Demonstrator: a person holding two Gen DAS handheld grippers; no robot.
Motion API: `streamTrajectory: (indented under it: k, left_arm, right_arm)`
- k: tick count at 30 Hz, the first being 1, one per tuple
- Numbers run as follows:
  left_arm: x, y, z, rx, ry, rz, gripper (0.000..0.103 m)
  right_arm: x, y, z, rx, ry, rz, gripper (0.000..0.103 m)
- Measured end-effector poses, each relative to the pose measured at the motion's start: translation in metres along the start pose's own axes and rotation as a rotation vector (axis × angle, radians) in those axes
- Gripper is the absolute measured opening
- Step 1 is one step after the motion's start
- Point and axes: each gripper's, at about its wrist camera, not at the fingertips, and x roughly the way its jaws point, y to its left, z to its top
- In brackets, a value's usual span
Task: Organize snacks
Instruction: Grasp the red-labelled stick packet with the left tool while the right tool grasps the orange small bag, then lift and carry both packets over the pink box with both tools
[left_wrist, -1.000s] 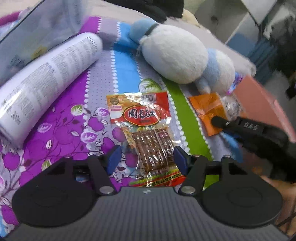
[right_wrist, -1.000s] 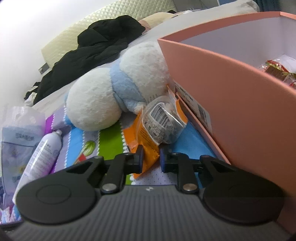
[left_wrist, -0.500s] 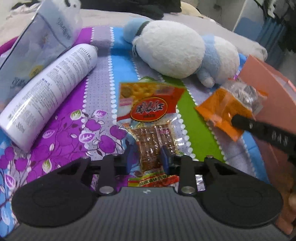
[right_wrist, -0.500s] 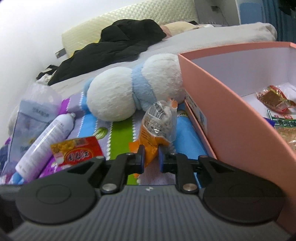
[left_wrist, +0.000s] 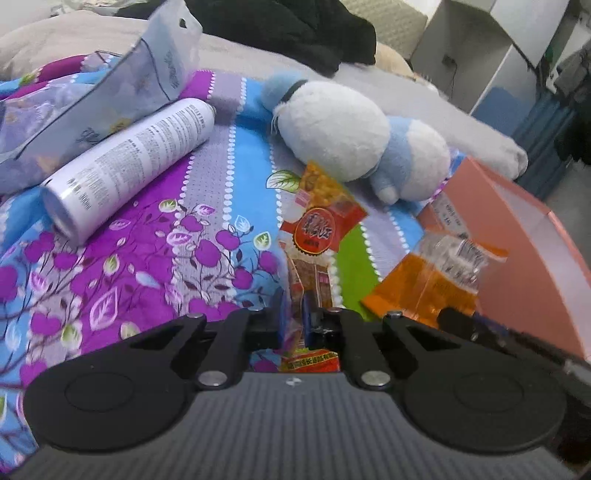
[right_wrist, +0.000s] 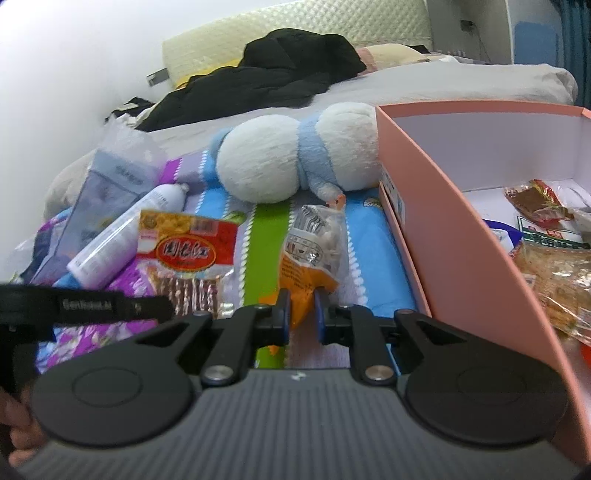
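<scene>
Much of what you held was hidden. The lower end of the red snack packet (left_wrist: 320, 236) disappeared between the fingers of your left claw (left_wrist: 295, 314), and only a strip of its printed bottom edge showed below them. The bottom corner of the orange snack bag (right_wrist: 308, 258) was likewise buried between the fingers of your right claw (right_wrist: 301, 314). The snacks already in the pink box (right_wrist: 436, 206) were cut off by the right edge of the right wrist view, and their labels were too blurred to read.

The red packet stood with its long axis running away from your left claw, its red label end tilted up and slightly right, toward the plush toy (left_wrist: 354, 140). The orange bag pointed up and away from your right claw, its clear top end toward the plush, just left of the box wall.

Your left claw was closing, with the red packet between its fingers, and it angled down toward the patterned bedspread (left_wrist: 147, 236). Your right claw was nearly shut, pinching the orange bag's corner, also tilted downward. In the right wrist view your left claw reached in from the left edge, with part of your hand (right_wrist: 16, 417) visible beneath it. A white spray can (left_wrist: 133, 162) lay on its side, left of the red packet.
</scene>
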Motion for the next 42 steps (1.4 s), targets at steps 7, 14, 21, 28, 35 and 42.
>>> streamTrajectory:
  k: [7, 14, 21, 28, 35, 42]
  left_arm:
    - [-0.033, -0.011, -0.029, -0.057, -0.009, 0.005, 0.010]
    - [-0.061, -0.027, -0.053, -0.062, -0.005, 0.009, 0.010]
    - [-0.085, -0.044, -0.067, -0.063, -0.005, -0.003, 0.010]
    - [-0.108, -0.062, -0.060, -0.050, -0.033, -0.022, 0.010]
    - [-0.130, -0.075, -0.039, -0.020, -0.078, -0.034, 0.010]
    - [-0.160, -0.095, -0.012, 0.020, -0.147, -0.051, 0.010]
  right_arm:
    - [-0.031, 0.003, -0.015, -0.040, 0.022, 0.017, 0.015]
    - [-0.059, -0.003, -0.025, -0.043, 0.053, 0.017, 0.012]
    - [-0.084, -0.007, -0.033, -0.038, 0.069, 0.004, 0.007]
    - [-0.105, -0.009, -0.028, -0.051, 0.047, -0.014, 0.007]
    - [-0.124, -0.007, -0.011, -0.048, 0.018, -0.008, 0.007]
    - [-0.153, 0.001, 0.014, -0.063, -0.058, 0.004, 0.007]
